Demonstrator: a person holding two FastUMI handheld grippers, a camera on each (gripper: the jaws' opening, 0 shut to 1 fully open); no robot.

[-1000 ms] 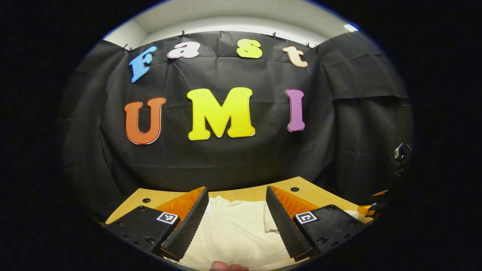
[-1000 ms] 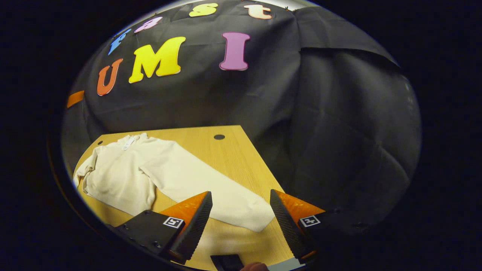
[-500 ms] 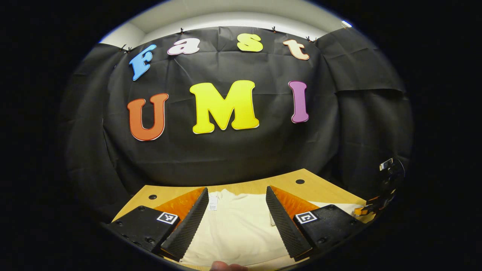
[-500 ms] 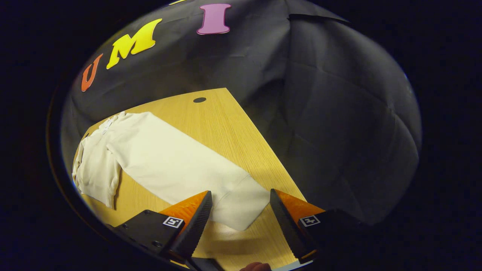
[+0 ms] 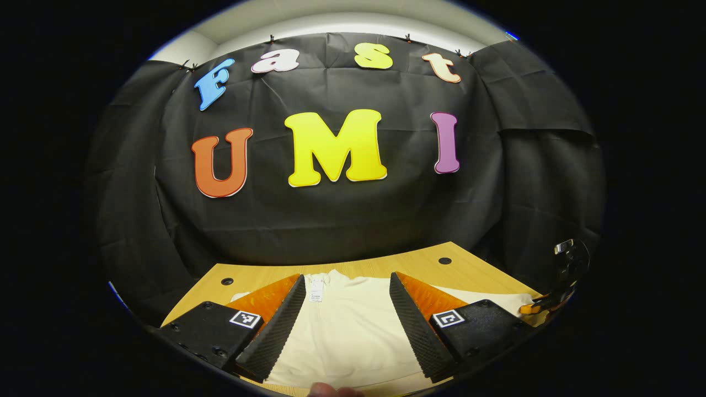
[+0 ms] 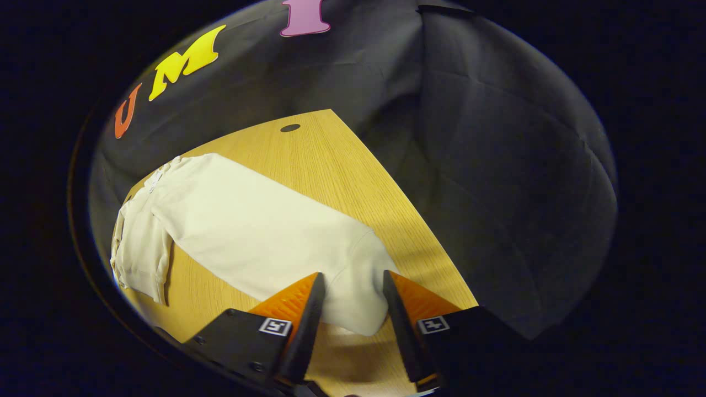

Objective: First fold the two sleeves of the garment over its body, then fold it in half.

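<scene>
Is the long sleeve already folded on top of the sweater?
No: in the right gripper view the sleeve lies stretched out flat across the wooden table, its cuff between the right gripper fingers.

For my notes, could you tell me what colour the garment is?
Plain cream garment, no pattern; right gripper view shows it best.

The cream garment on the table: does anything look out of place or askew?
Nothing damaged. The cream garment lies on the wooden table, its right sleeve stretched out diagonally, unfolded. The right gripper straddles its cuff, jaws narrowed but not clearly gripping.
</scene>
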